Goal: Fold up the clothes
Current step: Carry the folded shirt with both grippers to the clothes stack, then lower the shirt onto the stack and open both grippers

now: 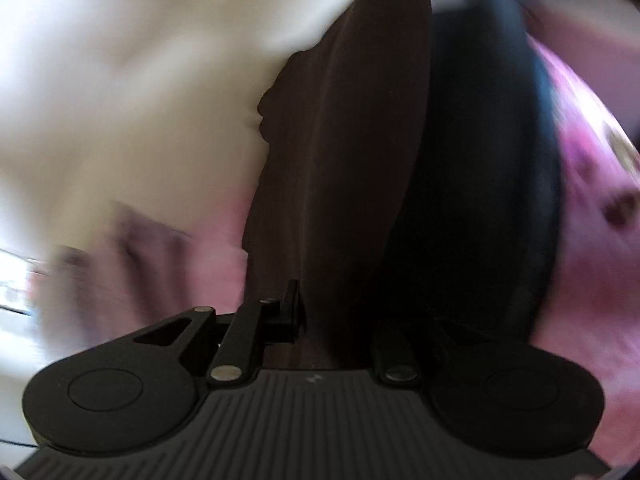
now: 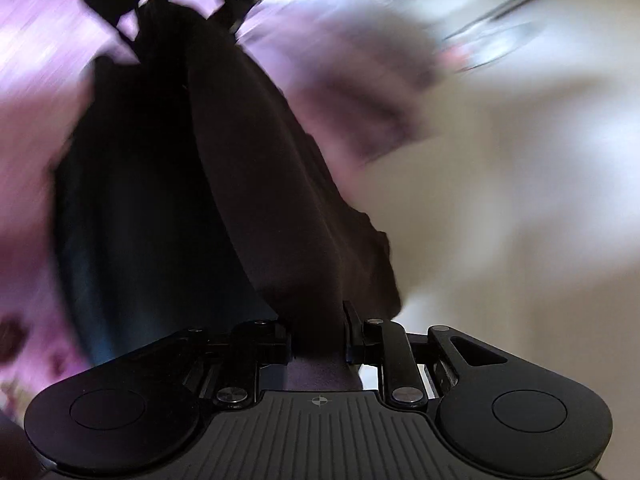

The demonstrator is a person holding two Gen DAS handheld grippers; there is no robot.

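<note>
Tongs on the left hand (image 1: 320, 320) are pinched on a dark brown garment (image 1: 340, 160): its cloth runs straight out from between the narrow jaws and stretches away toward the top of the left wrist view. Only the left finger (image 1: 290, 312) of this pair shows clearly; the other is lost in shadow under the cloth. Beyond the pinch the garment hangs as a long taut band, with a darker, bluish-black fold (image 1: 480, 180) just to its right.

The right tongs (image 2: 318, 336) are likewise clamped on the same dark brown garment (image 2: 280, 200), the cloth gathered into a narrow neck between the two fingers (image 2: 352, 332) and widening as it leads away. At the far end of that stretch, near the top of the right wrist view, the left tongs (image 2: 180, 12) appear as a black silhouette gripping the other end of the cloth.

Farther out everything is blurred. A pink and purple patterned surface (image 1: 580, 240) lies beyond and below the garment, and pale cream areas (image 2: 520, 200) fill the rest; what they are cannot be told.
</note>
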